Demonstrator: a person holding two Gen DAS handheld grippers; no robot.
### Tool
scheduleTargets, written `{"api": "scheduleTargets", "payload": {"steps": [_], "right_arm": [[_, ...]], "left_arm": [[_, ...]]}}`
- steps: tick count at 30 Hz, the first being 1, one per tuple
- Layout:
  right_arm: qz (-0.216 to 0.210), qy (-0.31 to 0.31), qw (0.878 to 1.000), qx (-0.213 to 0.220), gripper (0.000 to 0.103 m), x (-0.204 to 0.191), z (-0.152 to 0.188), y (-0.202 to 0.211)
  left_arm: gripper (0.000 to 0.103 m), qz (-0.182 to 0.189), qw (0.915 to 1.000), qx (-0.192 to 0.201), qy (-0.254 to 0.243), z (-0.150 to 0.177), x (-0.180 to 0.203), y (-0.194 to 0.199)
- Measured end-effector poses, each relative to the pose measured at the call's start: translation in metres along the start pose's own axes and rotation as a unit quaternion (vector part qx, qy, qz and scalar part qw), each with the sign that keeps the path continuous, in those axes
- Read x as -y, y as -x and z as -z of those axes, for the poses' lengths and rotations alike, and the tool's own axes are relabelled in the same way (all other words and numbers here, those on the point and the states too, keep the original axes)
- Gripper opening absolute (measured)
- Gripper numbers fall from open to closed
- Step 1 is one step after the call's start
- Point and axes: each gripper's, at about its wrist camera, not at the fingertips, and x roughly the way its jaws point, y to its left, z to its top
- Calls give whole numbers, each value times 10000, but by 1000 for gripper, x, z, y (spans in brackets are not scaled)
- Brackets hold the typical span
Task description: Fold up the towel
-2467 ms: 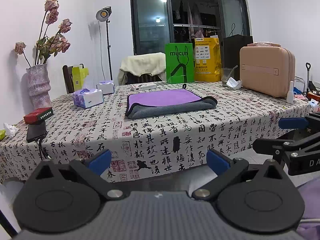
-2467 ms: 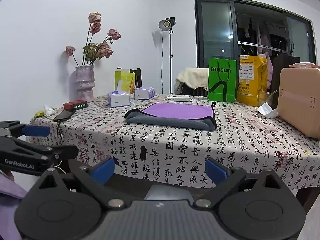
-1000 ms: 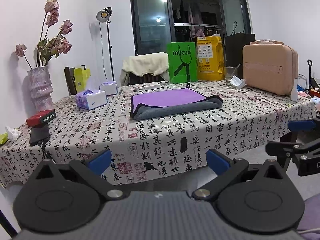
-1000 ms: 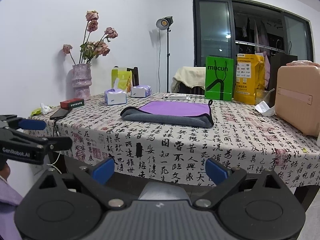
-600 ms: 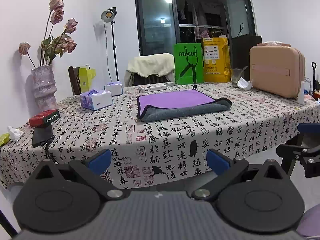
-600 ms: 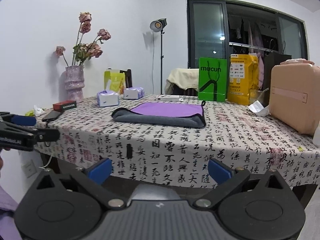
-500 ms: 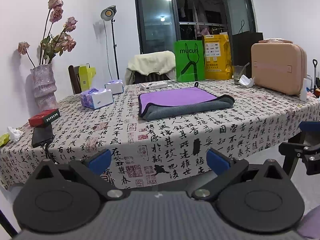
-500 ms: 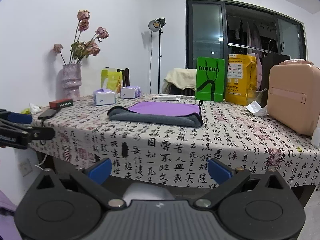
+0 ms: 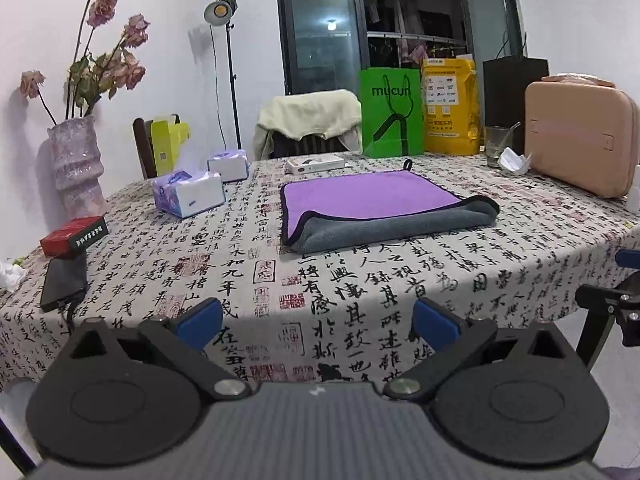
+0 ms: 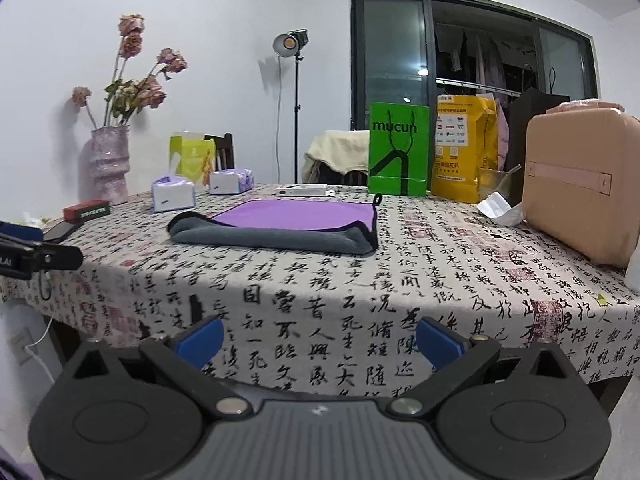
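A purple and grey towel [image 9: 376, 204] lies folded flat in the middle of the table, purple side up with the grey fold toward me; it also shows in the right wrist view [image 10: 288, 220]. My left gripper [image 9: 318, 322] is open and empty, held in front of the table's near edge, well short of the towel. My right gripper [image 10: 318, 342] is open and empty too, also off the table's front edge. Each gripper shows at the edge of the other's view.
The table [image 9: 400, 280] has a calligraphy-print cloth. On it stand a vase of dried roses [image 9: 76, 168], two tissue packs [image 9: 188, 194], a red box [image 9: 76, 232], a phone [image 9: 64, 280], a green bag [image 9: 392, 118], a yellow bag [image 9: 450, 108], a glass [image 9: 496, 144] and a pink case [image 9: 580, 136].
Both grippers have moved closer to the table and risen a little, so the towel looks larger. The towel has not moved. Both grippers stay open.
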Motion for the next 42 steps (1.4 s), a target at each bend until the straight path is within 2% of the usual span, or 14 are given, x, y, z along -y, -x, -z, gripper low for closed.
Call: {"api": "scheduleTargets", "payload": {"steps": [8,15,19,22,27,30,32,34,36,38,42], "right_arm": [[-7,524,9986,103,102,4,-17,-35],[-192,201,9996,-28,102,22,-39,-75],[-239,229,9994,-85,99,32,-48,-100],[-344,226,9989,-209,92,40,-56,-122],[-482,321,9978,-311,84,49,-69,-154],[-571,356,9970,-384,75,51,-76,-169],[-623,355,9962,-489,63,53,-79,-181],[-647,361,9958,-541,53,52,-81,-192],[-695,356,9949,-638,43,53,-82,-202],[-783,303,9937,-744,30,54,-83,-210],[-865,330,9920,-862,23,52,-84,-221]], "left_arm": [[103,14,9999,-134,-101,-17,-3,-41],[103,32,9998,-197,-72,-39,-5,-83],[100,40,9996,-274,-5,-51,-5,-112],[94,141,9992,-375,77,-58,-7,-131],[79,281,9978,-581,172,-67,-8,-162],[76,212,9975,-621,266,-69,-12,-178],[71,175,9975,-627,255,-70,-12,-185],[63,203,9971,-675,295,-70,-13,-191],[46,239,9961,-777,345,-69,-15,-197],[44,260,9953,-852,373,-68,-17,-200],[45,297,9951,-863,368,-66,-20,-202]]}}
